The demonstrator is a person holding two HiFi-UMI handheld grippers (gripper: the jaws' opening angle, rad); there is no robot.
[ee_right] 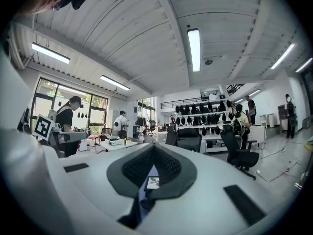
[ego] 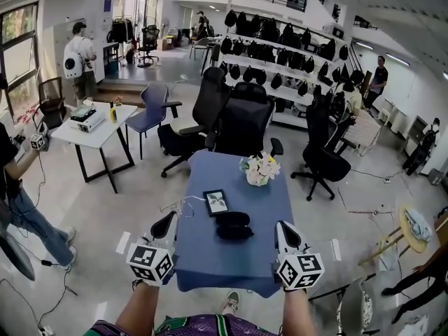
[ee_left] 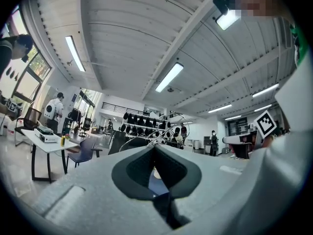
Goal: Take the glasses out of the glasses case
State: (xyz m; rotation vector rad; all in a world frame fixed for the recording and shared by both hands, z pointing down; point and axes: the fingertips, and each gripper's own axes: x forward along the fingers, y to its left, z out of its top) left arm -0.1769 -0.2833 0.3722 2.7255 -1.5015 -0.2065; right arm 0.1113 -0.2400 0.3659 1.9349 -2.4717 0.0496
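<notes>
A black glasses case (ego: 233, 225) lies near the middle of the blue table (ego: 210, 261); I cannot tell whether its lid is up, and no glasses show. My left gripper (ego: 168, 220) hovers at the table's left edge, level with the case. Its jaws meet at the tips with nothing between them (ee_left: 155, 148). My right gripper (ego: 282, 227) is held at the table's right edge, also beside the case and apart from it. Its jaws are together and empty too (ee_right: 154, 147). Below their tips the right gripper view shows a dark shape, probably the case (ee_right: 146, 203).
A small framed picture (ego: 215, 201) lies just behind the case and a bunch of flowers (ego: 259, 170) stands at the far right of the table. A thin wire object (ego: 180, 204) sits at the left edge. Black office chairs (ego: 241, 121) stand behind the table.
</notes>
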